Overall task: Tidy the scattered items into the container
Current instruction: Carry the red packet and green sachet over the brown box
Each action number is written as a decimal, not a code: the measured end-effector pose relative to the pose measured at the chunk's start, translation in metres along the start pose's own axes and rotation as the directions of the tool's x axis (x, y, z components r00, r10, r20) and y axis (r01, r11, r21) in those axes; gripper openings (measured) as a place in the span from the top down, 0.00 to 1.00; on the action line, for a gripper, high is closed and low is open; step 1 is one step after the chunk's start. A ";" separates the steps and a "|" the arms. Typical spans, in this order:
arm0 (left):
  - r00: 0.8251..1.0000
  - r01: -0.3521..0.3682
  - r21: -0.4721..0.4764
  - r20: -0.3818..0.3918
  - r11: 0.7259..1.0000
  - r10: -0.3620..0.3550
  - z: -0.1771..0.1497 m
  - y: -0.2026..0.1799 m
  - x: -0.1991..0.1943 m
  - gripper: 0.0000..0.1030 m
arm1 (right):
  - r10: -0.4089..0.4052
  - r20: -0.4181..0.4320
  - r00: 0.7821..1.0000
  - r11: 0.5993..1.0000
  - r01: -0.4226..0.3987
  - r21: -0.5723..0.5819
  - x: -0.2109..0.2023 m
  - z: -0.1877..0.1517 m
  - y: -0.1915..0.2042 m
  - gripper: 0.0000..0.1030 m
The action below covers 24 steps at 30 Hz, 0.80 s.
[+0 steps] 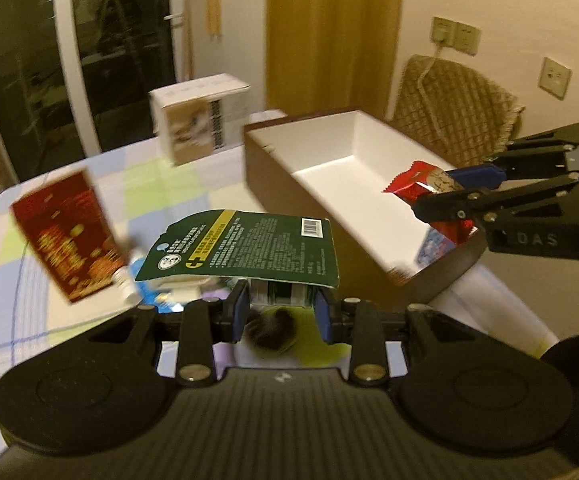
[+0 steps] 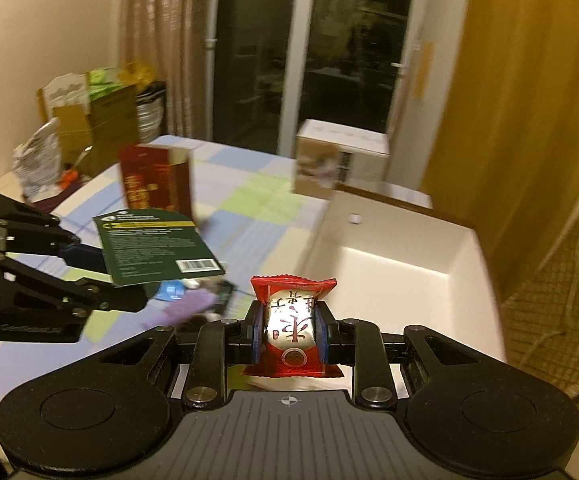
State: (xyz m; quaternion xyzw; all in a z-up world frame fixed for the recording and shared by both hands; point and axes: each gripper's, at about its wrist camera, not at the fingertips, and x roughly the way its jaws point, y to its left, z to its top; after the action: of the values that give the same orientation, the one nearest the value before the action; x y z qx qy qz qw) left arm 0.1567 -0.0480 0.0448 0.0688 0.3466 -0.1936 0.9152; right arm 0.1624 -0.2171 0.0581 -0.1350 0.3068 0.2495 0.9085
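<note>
My left gripper [image 1: 281,314] is shut on a green carded pack [image 1: 245,246], held above the table with its printed back facing up. In the right wrist view the same green pack [image 2: 157,246] hangs at the left in the left gripper [image 2: 89,266]. My right gripper [image 2: 288,330] is shut on a red and silver snack packet [image 2: 291,320]. From the left wrist view, that snack packet [image 1: 425,186] and the right gripper [image 1: 455,192] hover over the near end of the open white-lined box [image 1: 349,168], also seen as box [image 2: 393,264].
A checked tablecloth [image 1: 69,320] covers the table. A dark red carton [image 1: 67,236] stands at the left, a white and tan carton [image 1: 199,118] behind. Small items [image 2: 193,300] lie under the green pack. A woven-covered chair [image 1: 457,108] stands behind the box.
</note>
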 end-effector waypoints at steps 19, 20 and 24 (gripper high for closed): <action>0.994 0.104 0.150 -0.032 0.983 -0.100 0.045 -0.086 0.056 0.72 | -0.111 -0.030 0.993 0.982 0.115 0.148 -0.009 -0.025 -0.106 0.72; 0.994 0.106 0.151 -0.034 0.983 -0.102 0.046 -0.088 0.058 0.72 | -0.113 -0.033 0.993 0.981 0.116 0.154 -0.008 -0.026 -0.109 0.72; 0.993 0.118 0.159 -0.046 0.980 -0.112 0.048 -0.094 0.069 0.72 | -0.116 -0.042 0.992 0.978 0.122 0.170 -0.004 -0.029 -0.117 0.72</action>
State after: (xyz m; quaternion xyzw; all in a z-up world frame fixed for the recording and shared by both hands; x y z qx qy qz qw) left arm 0.1956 -0.1680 0.0363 0.1260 0.3501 -0.2722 0.8874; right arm 0.2082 -0.3282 0.0492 -0.0779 0.3329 0.1649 0.9251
